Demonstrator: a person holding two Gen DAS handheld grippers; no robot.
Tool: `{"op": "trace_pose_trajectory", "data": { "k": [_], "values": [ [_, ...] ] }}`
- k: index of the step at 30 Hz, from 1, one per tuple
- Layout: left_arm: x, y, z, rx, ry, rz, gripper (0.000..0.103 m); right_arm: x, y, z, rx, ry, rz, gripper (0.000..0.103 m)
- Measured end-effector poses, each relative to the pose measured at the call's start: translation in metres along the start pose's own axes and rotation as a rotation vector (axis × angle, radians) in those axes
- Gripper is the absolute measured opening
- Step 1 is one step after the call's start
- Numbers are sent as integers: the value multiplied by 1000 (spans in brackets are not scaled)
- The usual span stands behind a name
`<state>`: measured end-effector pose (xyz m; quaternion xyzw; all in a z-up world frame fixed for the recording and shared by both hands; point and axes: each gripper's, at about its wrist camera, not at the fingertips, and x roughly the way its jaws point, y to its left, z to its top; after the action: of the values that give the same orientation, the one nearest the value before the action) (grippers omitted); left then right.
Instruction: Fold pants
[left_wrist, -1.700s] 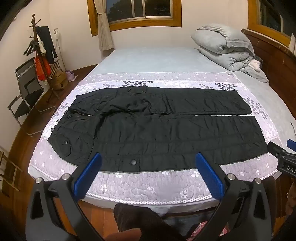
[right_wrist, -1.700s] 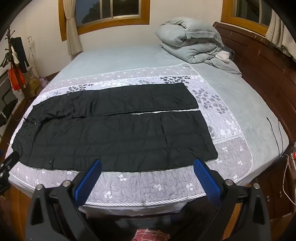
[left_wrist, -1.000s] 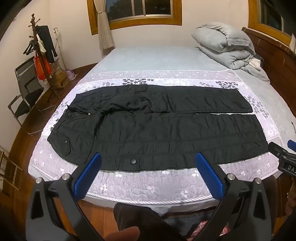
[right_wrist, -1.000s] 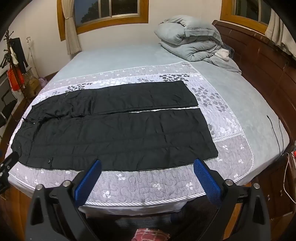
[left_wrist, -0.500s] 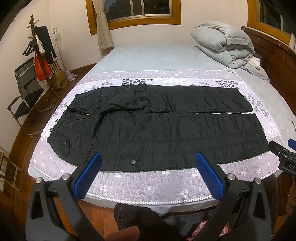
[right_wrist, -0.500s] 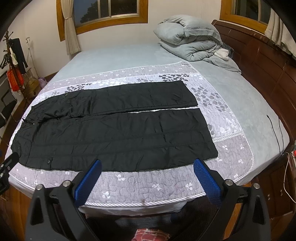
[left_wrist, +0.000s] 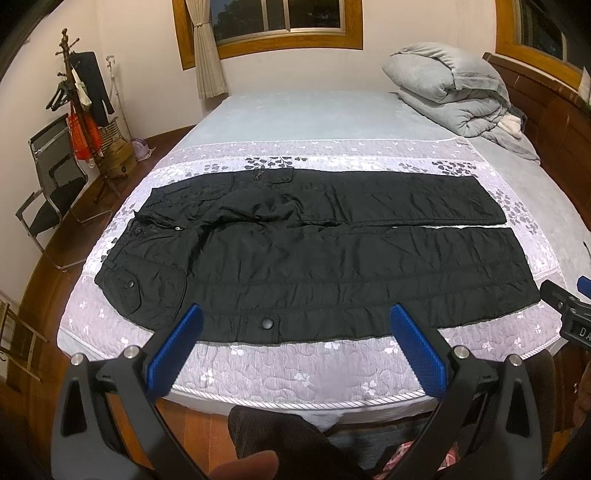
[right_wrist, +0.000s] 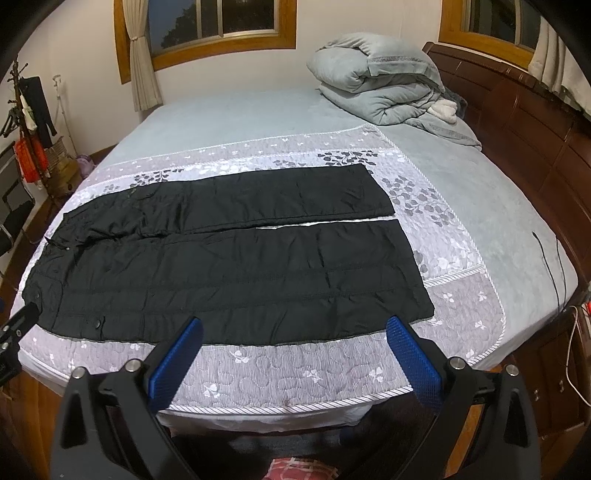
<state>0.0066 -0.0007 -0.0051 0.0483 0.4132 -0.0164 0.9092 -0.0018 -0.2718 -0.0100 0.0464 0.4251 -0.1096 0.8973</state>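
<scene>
Black quilted pants (left_wrist: 314, 254) lie spread flat across the near part of the bed, waist to the left, both legs running right with a narrow gap between them. In the right wrist view the same pants (right_wrist: 229, 266) end in cuffs at the right. My left gripper (left_wrist: 295, 328) hovers open above the bed's near edge, in front of the near leg's lower seam. Over the near edge by the cuff end, my right gripper (right_wrist: 293, 339) is also open. Neither touches the fabric.
The bed (left_wrist: 303, 373) has a lilac floral quilt and a grey sheet. A folded grey duvet (left_wrist: 450, 92) sits at the far right by a wooden headboard (right_wrist: 524, 122). A coat rack (left_wrist: 81, 107) and a chair (left_wrist: 51, 184) stand left on the wooden floor. A cable (right_wrist: 550, 266) lies at the right edge.
Both grippers have drifted slightly, so the pants shift a little in view. The pants lie the same and both grippers stay open.
</scene>
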Motion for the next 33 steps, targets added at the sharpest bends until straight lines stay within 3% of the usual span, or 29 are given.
{"op": "trace_pose_trajectory", "data": {
  "k": [33],
  "values": [
    [10,-4,-1,11,13,3,100,6,-4,1,3,5,-2,100]
  ]
}}
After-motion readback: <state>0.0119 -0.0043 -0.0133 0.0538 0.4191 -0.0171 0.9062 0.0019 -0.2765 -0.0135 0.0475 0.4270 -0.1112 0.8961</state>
